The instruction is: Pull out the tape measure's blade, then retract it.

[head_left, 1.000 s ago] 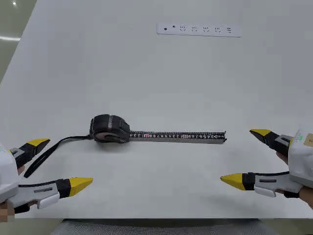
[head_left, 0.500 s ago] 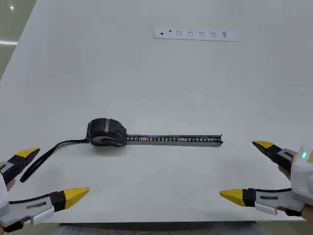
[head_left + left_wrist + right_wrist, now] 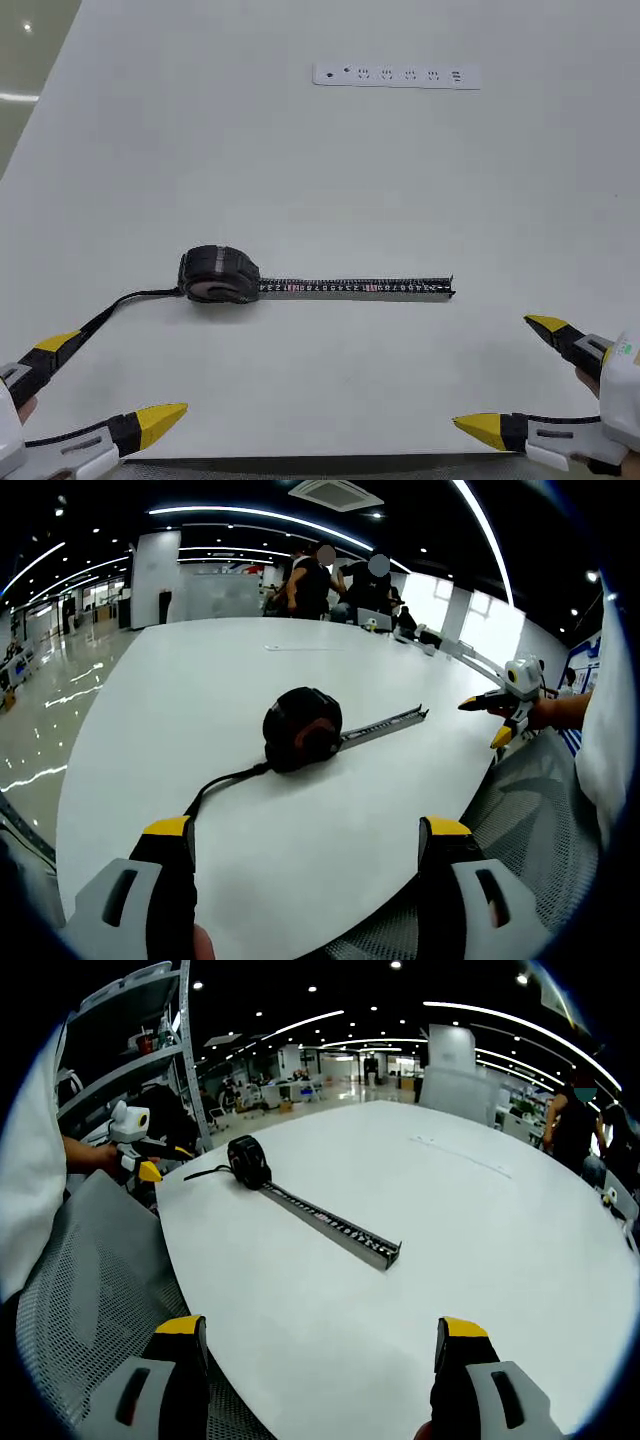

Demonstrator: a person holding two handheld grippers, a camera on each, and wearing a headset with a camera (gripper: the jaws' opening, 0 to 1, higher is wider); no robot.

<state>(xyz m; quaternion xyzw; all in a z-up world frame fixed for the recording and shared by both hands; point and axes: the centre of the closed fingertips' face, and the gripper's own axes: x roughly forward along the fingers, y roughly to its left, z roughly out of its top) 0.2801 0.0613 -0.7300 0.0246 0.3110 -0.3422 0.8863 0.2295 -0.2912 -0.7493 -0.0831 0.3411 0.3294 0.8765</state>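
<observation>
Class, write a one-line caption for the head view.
Tape measure, blade extended, on white table; open left tool and right tool hover nearby.

White table (image 3: pixel 300 160) carried 1 black tape measure (image 3: pixel 218 275), blade (image 3: pixel 355 288) extended flat on the surface, strap (image 3: pixel 130 300) trailing the opposite way. 1 white power strip (image 3: pixel 396 76) lay well apart, farther back.

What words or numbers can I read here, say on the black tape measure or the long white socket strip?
No text reads clearly.
Pulled-out metal blade of the round black tape measure: printed scale numbers, some in red, too small to read.
Tape measure's case: no brand or label legible.
Long white power strip at the table's far side: sockets and a dark dot, no readable lettering.
</observation>
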